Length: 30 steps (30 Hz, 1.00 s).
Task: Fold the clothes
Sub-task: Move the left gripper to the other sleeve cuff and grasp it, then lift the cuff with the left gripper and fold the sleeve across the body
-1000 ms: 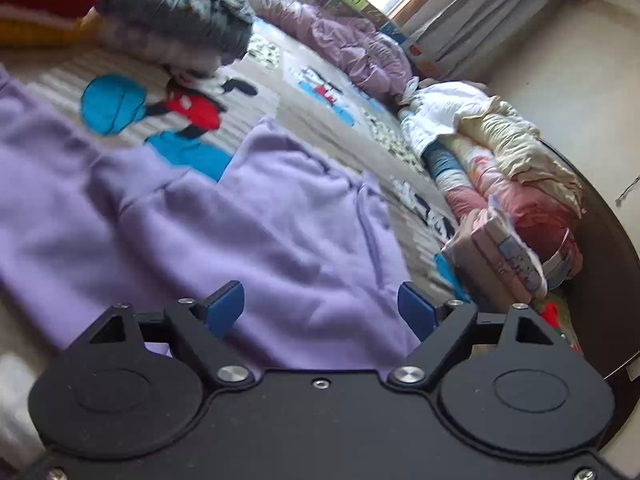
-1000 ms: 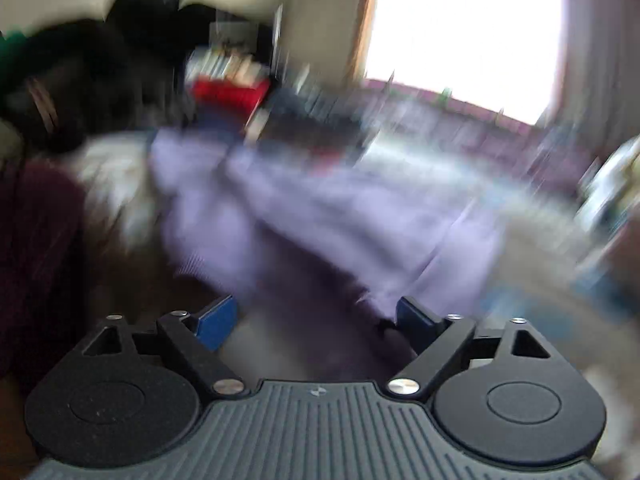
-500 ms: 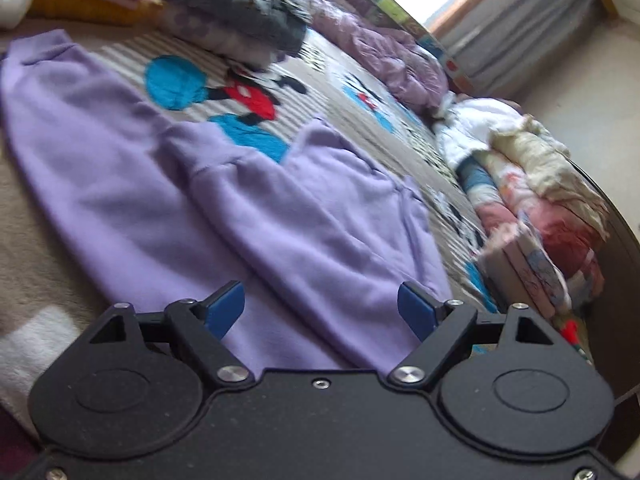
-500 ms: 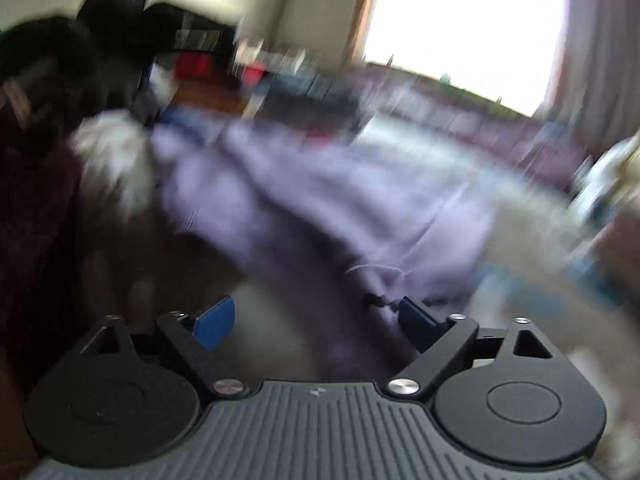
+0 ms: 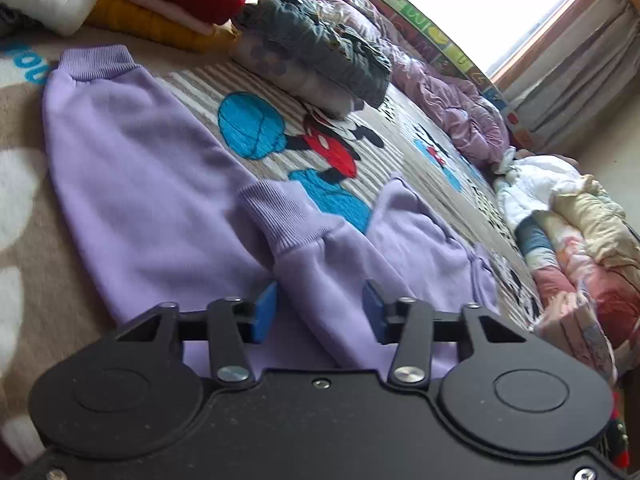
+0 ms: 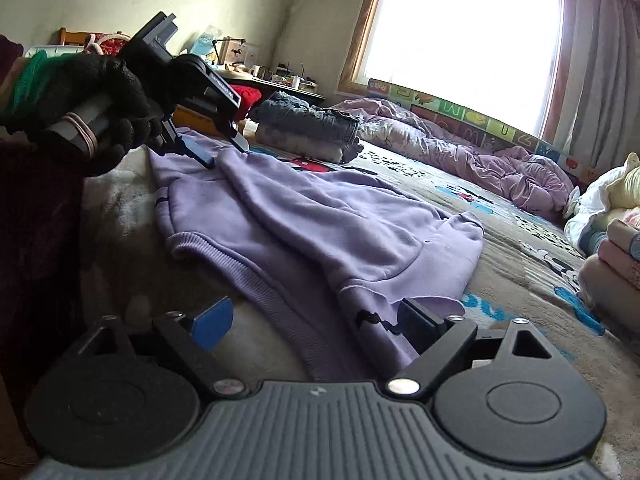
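One purple sweatshirt, two cuffs.

Daylight floods in from the window, blown out white; both pictures are sharp, curving at the edges.

Sweatshirt spread on blanket, folded stack behind, quilts right
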### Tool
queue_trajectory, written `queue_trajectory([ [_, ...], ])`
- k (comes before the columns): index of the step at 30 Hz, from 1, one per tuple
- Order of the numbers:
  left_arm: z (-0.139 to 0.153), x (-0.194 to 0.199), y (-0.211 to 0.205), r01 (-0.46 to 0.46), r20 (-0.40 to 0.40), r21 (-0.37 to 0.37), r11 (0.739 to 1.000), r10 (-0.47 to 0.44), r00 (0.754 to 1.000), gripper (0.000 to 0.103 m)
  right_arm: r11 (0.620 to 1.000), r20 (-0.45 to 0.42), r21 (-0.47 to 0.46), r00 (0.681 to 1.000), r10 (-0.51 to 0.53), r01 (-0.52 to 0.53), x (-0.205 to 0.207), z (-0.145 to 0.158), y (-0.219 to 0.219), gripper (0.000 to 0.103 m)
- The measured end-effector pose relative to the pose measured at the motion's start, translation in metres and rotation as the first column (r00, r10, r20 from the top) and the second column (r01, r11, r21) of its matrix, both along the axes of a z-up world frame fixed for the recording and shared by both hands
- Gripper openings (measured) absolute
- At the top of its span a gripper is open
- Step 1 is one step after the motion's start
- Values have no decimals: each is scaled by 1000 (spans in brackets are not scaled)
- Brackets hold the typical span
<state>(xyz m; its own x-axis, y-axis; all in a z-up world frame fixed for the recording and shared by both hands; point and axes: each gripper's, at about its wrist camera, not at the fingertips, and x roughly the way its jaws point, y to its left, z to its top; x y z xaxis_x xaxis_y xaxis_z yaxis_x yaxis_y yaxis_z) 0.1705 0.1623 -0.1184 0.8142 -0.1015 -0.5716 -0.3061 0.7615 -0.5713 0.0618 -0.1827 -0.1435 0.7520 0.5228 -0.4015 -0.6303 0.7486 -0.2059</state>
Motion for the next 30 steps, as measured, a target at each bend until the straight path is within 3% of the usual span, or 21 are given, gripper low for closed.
queue_trajectory([
  [3,1,6,2,4,1,14,1000,-4,1000,30,1000,-12,19,1000,-2,2,2,1,-3,88],
  [4,2,8,2,6,1,18,1000,-6,1000,26,1000,-16,25,1000,-2,3,2,1,-4,88],
  [5,2,10,3,7,2,23,1000,-7,1000,11,999,-20,32,1000,-3,4,3,1,-6,88],
  [8,10,13,1,18,29,35,999,-19,999,3,999,-32,49,999,7,-5,6,0,-8,88],
  [20,77,48,-55,150,208,61,987,-159,965,2,994,-72,105,997,33,-25,10,-1,-13,88],
  [30,104,107,-117,252,254,65,965,-260,931,2,989,-131,150,991,34,-14,18,1,-21,88],
])
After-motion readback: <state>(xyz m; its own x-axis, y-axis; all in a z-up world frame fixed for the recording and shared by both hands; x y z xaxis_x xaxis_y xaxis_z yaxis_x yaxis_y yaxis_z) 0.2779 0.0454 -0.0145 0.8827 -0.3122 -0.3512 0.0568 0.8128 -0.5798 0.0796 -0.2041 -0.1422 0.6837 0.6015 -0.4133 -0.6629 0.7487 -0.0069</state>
